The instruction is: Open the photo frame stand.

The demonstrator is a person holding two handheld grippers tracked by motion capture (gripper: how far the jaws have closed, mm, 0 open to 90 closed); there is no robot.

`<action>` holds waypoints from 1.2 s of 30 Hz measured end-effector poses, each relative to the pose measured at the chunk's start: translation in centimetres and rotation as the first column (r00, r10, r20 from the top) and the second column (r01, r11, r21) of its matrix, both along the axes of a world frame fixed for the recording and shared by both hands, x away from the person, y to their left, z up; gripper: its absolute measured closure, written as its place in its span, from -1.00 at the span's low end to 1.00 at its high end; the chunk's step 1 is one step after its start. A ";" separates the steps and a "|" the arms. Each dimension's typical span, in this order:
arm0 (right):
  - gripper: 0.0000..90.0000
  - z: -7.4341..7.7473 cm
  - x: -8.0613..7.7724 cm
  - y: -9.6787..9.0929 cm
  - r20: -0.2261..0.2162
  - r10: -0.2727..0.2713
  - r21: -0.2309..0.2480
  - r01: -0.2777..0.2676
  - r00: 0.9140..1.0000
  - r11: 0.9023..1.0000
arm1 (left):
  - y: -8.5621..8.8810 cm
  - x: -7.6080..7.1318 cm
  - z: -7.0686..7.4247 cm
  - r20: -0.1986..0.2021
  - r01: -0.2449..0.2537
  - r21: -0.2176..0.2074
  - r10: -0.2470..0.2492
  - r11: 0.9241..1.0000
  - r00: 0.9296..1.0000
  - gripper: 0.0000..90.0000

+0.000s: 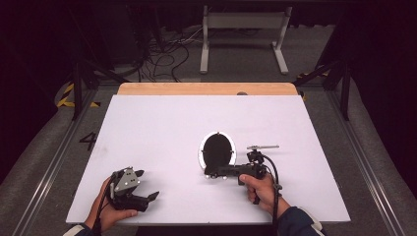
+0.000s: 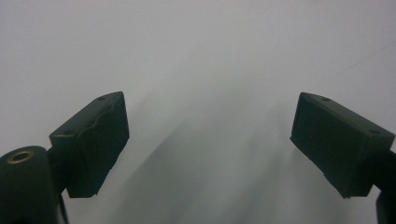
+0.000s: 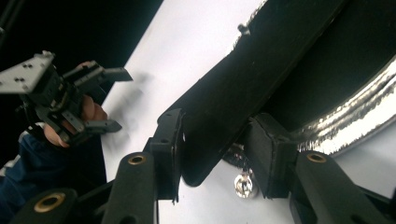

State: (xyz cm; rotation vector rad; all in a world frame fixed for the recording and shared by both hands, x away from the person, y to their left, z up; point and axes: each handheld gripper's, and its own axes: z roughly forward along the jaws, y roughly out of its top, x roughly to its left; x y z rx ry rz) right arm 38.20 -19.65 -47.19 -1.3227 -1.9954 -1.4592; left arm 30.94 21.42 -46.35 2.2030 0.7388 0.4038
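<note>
Right claw (image 3: 212,154) straddles pan handle (image 3: 243,88)

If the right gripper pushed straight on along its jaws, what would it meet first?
The right gripper already has the frying pan's black handle between its jaws. Going on, it would slide along that handle toward the pan's shiny rim; how much handle lies ahead is hard to judge.

A white table (image 1: 147,128) with a wooden far edge (image 1: 206,89) stands on grey floor (image 1: 44,147), cables (image 1: 162,59) and a white stand (image 1: 243,22) beyond.
</note>
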 end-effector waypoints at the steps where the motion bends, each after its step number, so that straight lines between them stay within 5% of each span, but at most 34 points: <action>1: 0.21 0.1 0.2 0.0 0.005 -0.007 0.006 0.007 1.000 1.000 | -0.1 0.1 0.1 0.001 0.000 -0.005 0.000 1.000 1.000 -0.74; 9: 0.31 -1.0 1.3 0.2 -0.083 -0.069 0.107 0.077 0.994 0.991 | -1.0 1.3 0.5 0.005 0.011 -0.021 -0.011 1.000 1.000 -0.73; 15: 0.35 -0.9 1.4 0.5 -0.075 -0.081 0.089 0.087 0.994 0.992 | -3.1 2.8 0.6 -0.005 0.037 -0.044 -0.037 0.998 0.999 -0.70; 26: 0.43 -0.4 1.3 0.4 -0.004 -0.030 0.054 0.030 1.000 0.998 | -8.5 7.0 0.7 -0.045 0.106 -0.127 -0.112 0.986 0.993 -0.64; 36: 0.47 0.1 1.0 0.6 0.090 0.019 0.027 -0.022 0.996 0.999 | -10.2 10.2 -0.1 -0.098 0.098 -0.181 -0.117 0.979 0.988 -0.64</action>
